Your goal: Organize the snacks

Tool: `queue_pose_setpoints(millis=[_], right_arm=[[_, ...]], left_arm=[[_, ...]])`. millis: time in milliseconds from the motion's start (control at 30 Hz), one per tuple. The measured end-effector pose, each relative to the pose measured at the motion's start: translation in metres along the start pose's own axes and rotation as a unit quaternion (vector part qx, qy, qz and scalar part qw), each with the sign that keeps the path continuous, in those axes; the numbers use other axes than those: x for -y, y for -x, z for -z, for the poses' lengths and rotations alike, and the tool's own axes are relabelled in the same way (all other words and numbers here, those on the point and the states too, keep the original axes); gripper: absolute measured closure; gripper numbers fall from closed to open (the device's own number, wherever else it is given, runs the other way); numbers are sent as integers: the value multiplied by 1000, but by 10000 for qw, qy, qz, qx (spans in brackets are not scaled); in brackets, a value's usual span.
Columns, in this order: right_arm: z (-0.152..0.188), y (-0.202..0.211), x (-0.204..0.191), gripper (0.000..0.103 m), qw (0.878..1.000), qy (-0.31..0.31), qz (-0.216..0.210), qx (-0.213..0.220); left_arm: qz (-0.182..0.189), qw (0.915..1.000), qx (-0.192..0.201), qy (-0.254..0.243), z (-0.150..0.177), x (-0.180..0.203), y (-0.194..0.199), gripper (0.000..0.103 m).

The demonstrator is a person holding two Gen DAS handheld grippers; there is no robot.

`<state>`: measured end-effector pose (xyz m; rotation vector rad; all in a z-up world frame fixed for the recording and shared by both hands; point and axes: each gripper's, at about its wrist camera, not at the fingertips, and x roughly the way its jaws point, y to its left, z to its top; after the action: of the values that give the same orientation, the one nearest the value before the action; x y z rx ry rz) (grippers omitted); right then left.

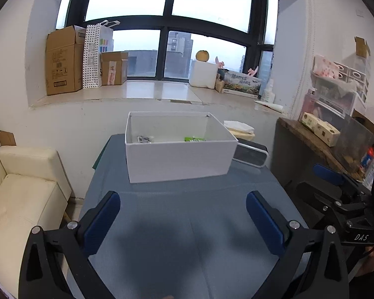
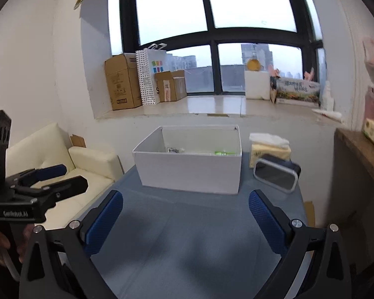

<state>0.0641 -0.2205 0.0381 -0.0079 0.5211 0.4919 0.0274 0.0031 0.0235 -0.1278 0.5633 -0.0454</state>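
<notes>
White box (image 1: 179, 159) sits at the far middle of the blue-grey table (image 1: 187, 224), open top. Inside, low against the near wall: a green snack packet (image 1: 194, 139) toward the right, a silvery wrapped item (image 1: 145, 139) toward the left. Can't tell what else is in there; the near wall hides the floor. No loose snacks visible on the table.

Left gripper (image 1: 183, 219) hovers over bare table short of the box, jaws spread wide, nothing between them. Right gripper (image 2: 185, 220) same: spread, empty, level with the left.

Beside the box on the right: tissue pack (image 2: 269, 149) and a dark framed mirror-like item (image 2: 276, 174), near the box corner.

My read: sorting looks mostly done, or the next snack is out of frame. If reaching in, go over the near wall from above; the box looks light and will slide if nudged.
</notes>
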Motion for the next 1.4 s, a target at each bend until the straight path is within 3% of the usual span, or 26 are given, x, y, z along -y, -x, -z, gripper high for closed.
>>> queue_pose_setpoints(millis=[367, 600, 1400], right_arm=[[20, 16, -13, 0, 9997, -174, -20, -148], [18, 34, -18, 0, 9999, -136, 17, 17], [17, 39, -22, 0, 9999, -104, -67, -17]], left_arm=[[-36, 9999, 89, -102, 10, 13, 26, 0], [-20, 9998, 130, -122, 11, 14, 39, 0], [66, 10000, 58, -21, 16, 11, 38, 0]])
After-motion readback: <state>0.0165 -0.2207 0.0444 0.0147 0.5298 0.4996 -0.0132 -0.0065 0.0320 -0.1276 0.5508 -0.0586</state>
